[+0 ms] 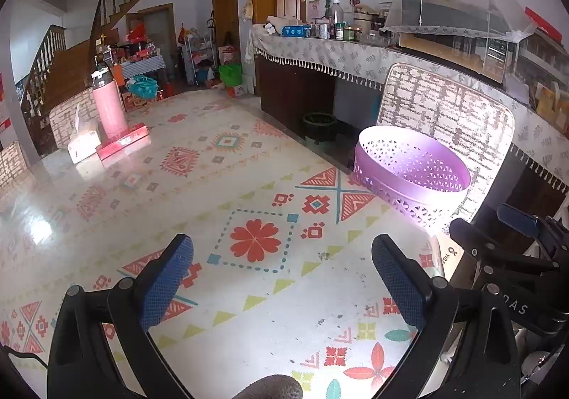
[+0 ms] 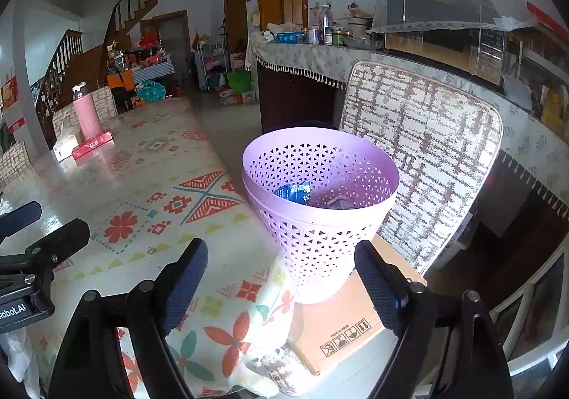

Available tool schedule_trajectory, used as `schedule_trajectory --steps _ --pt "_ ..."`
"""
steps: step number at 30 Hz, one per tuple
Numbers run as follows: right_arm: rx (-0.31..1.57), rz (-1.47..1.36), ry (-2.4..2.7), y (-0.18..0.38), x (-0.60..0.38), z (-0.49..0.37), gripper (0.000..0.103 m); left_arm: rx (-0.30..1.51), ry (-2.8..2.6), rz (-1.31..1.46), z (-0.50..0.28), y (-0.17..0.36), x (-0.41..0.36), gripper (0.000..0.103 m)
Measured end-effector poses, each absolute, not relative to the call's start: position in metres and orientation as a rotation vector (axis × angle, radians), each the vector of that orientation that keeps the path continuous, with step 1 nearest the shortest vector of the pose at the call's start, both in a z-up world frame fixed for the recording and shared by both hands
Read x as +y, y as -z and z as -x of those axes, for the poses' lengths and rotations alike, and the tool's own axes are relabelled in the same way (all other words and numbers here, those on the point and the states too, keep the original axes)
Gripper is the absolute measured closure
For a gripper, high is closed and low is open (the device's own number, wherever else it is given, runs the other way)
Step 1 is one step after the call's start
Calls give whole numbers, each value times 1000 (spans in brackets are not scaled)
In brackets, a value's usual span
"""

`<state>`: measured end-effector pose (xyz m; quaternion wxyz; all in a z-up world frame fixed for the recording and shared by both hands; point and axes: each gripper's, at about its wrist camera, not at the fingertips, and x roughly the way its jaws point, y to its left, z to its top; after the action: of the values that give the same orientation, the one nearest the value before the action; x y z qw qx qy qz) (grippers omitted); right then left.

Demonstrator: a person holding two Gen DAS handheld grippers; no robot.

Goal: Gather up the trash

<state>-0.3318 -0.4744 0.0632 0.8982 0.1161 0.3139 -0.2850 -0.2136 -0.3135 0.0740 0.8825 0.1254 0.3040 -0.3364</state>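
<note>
A lilac perforated plastic basket (image 2: 320,221) stands on a cardboard box (image 2: 341,324) beside the table's right edge. Inside it lie a blue wrapper (image 2: 293,192) and some other crumpled trash. My right gripper (image 2: 281,278) hovers in front of the basket, open, nothing between its blue pads. In the left wrist view the basket (image 1: 409,182) is at the right, past the table edge. My left gripper (image 1: 282,274) is open over the patterned tablecloth (image 1: 249,185), holding nothing. The right gripper's body shows at that view's right edge.
At the table's far end stand a pink flask (image 1: 108,104), a tissue box (image 1: 83,143) and a flat red box (image 1: 122,141). A chair with a woven back (image 2: 419,164) stands behind the basket. A sideboard with jars and a mesh food cover (image 2: 437,0) runs along the wall.
</note>
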Motion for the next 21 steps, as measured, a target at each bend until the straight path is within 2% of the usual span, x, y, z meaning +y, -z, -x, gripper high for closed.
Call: schedule_trajectory --steps 21 --pt "659 -253 585 -58 -473 332 14 640 703 -268 215 -69 -313 3"
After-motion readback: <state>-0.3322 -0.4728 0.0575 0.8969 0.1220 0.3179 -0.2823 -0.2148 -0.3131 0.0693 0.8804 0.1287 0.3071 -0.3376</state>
